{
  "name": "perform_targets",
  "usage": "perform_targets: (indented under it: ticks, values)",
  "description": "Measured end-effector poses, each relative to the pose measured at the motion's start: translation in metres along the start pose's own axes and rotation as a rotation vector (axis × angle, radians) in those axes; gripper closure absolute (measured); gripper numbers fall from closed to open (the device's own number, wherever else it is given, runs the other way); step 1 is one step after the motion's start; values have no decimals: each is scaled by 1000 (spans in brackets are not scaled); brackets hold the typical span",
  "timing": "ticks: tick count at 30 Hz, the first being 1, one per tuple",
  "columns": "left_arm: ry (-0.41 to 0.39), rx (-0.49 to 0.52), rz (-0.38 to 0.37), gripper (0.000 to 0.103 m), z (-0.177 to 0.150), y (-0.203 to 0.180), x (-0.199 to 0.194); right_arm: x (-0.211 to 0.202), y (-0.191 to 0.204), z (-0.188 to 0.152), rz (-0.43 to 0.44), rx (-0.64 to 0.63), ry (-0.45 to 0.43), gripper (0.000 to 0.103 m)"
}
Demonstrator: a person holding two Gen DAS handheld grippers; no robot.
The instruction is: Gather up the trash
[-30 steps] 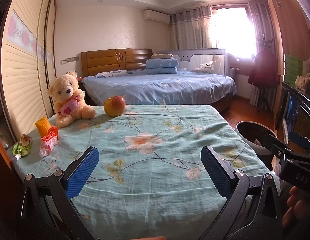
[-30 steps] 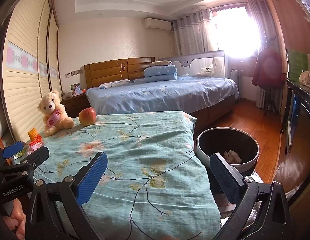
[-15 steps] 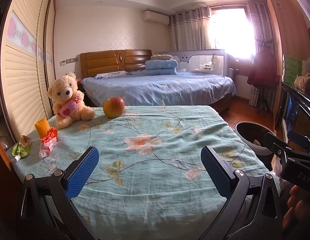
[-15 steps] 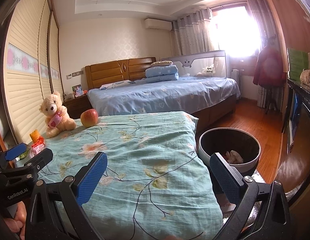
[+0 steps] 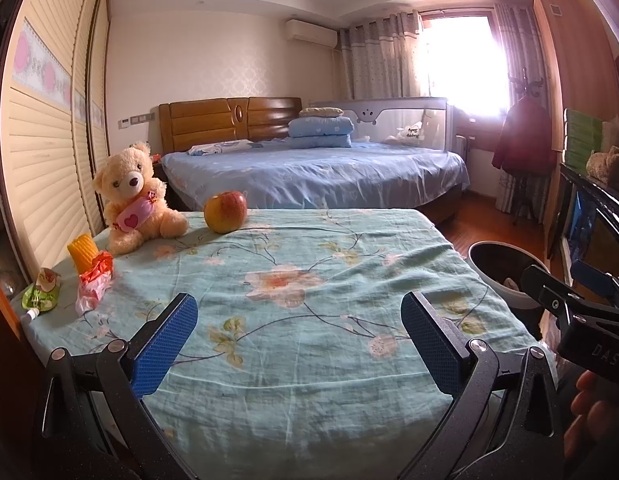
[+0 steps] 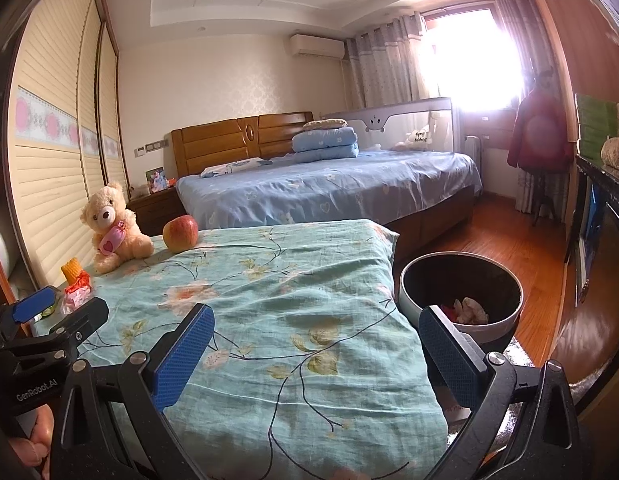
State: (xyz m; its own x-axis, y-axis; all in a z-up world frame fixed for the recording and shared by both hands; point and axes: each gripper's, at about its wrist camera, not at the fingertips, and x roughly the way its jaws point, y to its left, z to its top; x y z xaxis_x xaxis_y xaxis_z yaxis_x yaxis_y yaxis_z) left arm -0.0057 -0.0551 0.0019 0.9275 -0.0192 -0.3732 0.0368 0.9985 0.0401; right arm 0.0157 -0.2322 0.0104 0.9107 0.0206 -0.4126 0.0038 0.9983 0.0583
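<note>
Item one, my left gripper (image 5: pixel 299 334): jaws spread wide with nothing between them, above the near edge of the floral cloth (image 5: pixel 309 288); my right gripper (image 6: pixel 315 354) likewise gaping and empty, its body reading "DAS" in the left view, the left one's "GenRobot.AI" in the right view. Item two, trash at the cloth's far-left corner: a green pouch (image 5: pixel 40 292) lying flat, spout toward the near edge, print unreadable, and just beside it a red-and-white wrapper (image 5: pixel 94 285), long axis running away from me. Item three: yellow corn piece (image 5: pixel 82 255), teddy bear (image 5: pixel 131 196), apple (image 5: pixel 225 212), and a bin (image 6: pixel 461 296) on the floor to the right holding crumpled scraps.
</note>
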Motion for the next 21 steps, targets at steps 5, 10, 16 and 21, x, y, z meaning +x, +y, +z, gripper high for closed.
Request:
perform_targets:
  ticks: [5,10,16,21]
  values:
    - [0,-3,1,0,-1,1,-1,0,0,0,1,-1,-1,0]
    - [-2,-3,3,0,-2,2,-1,0,1,0,3,-2,-2,0]
    - [-2,-3,3,0,-3,2,-1,0,1,0,5,-3,-3,0]
    - [1,-4,3,0,-4,2,-1,0,3,0,8,-4,-4,0]
